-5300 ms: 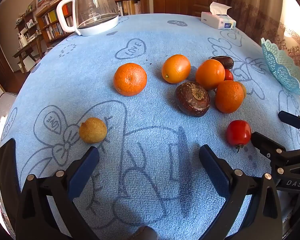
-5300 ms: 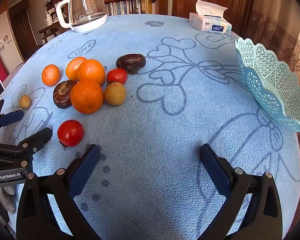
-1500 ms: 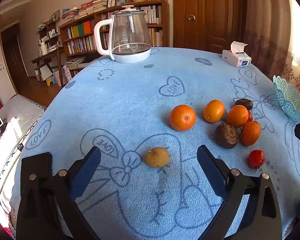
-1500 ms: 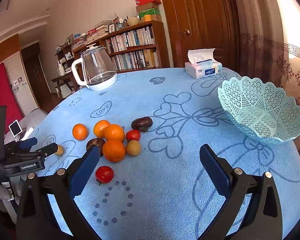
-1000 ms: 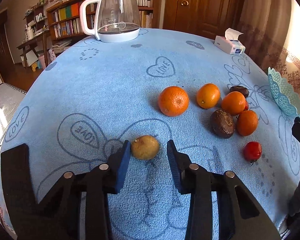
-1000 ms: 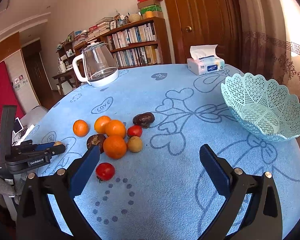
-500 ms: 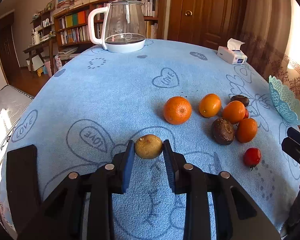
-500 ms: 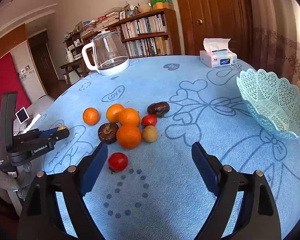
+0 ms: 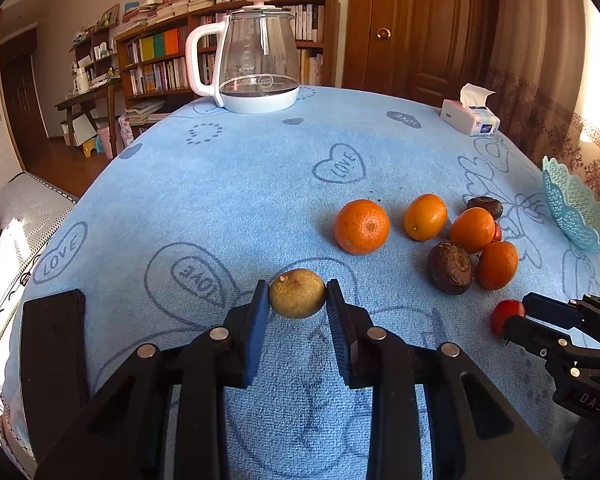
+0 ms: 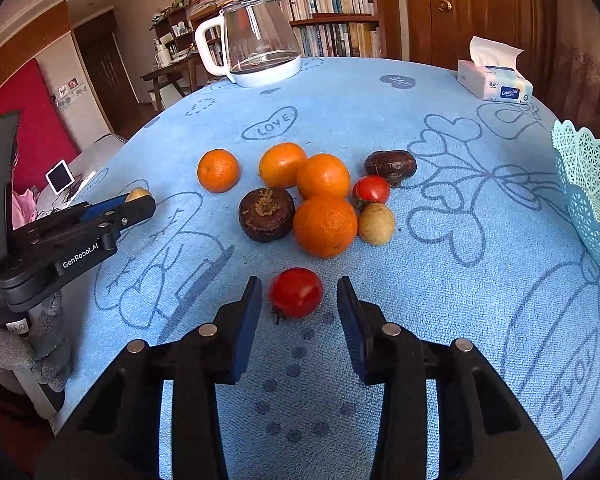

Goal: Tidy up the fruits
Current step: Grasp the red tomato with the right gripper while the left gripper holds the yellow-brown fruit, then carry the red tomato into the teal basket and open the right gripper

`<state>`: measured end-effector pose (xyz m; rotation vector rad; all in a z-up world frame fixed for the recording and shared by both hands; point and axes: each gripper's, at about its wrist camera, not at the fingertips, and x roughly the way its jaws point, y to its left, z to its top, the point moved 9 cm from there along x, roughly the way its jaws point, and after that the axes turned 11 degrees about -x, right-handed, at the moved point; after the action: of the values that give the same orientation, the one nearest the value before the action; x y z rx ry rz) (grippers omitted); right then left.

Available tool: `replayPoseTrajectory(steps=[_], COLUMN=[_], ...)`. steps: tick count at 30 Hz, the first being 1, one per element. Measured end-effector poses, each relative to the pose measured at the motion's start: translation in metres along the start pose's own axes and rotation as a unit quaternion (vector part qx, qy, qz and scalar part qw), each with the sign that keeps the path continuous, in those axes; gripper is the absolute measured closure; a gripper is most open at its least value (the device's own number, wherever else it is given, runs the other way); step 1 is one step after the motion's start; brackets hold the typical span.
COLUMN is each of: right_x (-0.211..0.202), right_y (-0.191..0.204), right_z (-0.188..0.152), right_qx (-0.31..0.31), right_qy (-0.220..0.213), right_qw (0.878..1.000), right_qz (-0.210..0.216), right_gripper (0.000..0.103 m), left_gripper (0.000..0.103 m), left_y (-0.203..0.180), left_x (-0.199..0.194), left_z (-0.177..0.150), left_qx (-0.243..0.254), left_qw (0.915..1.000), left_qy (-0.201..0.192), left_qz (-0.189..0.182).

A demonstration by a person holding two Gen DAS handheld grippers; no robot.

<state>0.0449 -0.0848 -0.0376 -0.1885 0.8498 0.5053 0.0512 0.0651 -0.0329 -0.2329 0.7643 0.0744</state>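
Note:
My left gripper (image 9: 297, 300) is shut on a small brown-yellow fruit (image 9: 297, 293), both blue pads pressing its sides just above the blue cloth. In the right wrist view the same fruit (image 10: 137, 194) peeks from the left gripper (image 10: 140, 202) at the left. My right gripper (image 10: 300, 306) straddles a red tomato (image 10: 296, 292); its jaws are closing, with a thin gap still on each side. Beyond lie several oranges (image 10: 325, 226), two dark brown fruits (image 10: 266, 214), a second tomato (image 10: 371, 189) and another yellow fruit (image 10: 376, 224). A teal lattice basket (image 10: 588, 188) stands at the far right.
A glass kettle (image 9: 260, 68) with a white handle stands at the table's far side, and a tissue box (image 10: 494, 78) at the back right. The round table's edge (image 9: 40, 248) drops off at the left. A grey-gloved hand (image 10: 40, 344) holds the left gripper.
The left jaws went from wide to shut on the yellow fruit. The right gripper came down and forward to the tomato, and its jaws narrowed around it.

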Motion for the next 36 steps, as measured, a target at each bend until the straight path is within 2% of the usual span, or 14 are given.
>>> replayPoseTrajectory(steps=[3,10,22,30,36], right_x=[0.008,0.008,-0.017,-0.05,-0.074], right_y=[0.001,0.0,-0.022,-0.067,-0.118], right_z=[-0.001,-0.002,0.01,0.019,0.014], right_qx=[0.001,0.003,0.036,0.077,0.117], right_qy=[0.012,0.011,-0.032,-0.071,-0.093], right_qw=[1.0,1.0,0.999,0.994,0.984], right_qz=[0.005,0.006,-0.002,-0.043,-0.096], right_gripper=[0.073,0.073,0.073,0.073,0.073], left_gripper=[0.074,0.074,0.074,0.074,0.074], left_y=[0.0,0.0,0.0,-0.002,-0.014], left_x=[0.0,0.0,0.0,-0.005,-0.013], left_z=[-0.001,-0.001,-0.001,0.002,0.005], left_qx=[0.0,0.0,0.001,0.001,0.011], left_qw=[1.0,1.0,1.0,1.0,0.9997], left_qy=[0.0,0.001,0.001,-0.005,-0.013], left_qz=[0.0,0.0,0.0,-0.001,-0.014])
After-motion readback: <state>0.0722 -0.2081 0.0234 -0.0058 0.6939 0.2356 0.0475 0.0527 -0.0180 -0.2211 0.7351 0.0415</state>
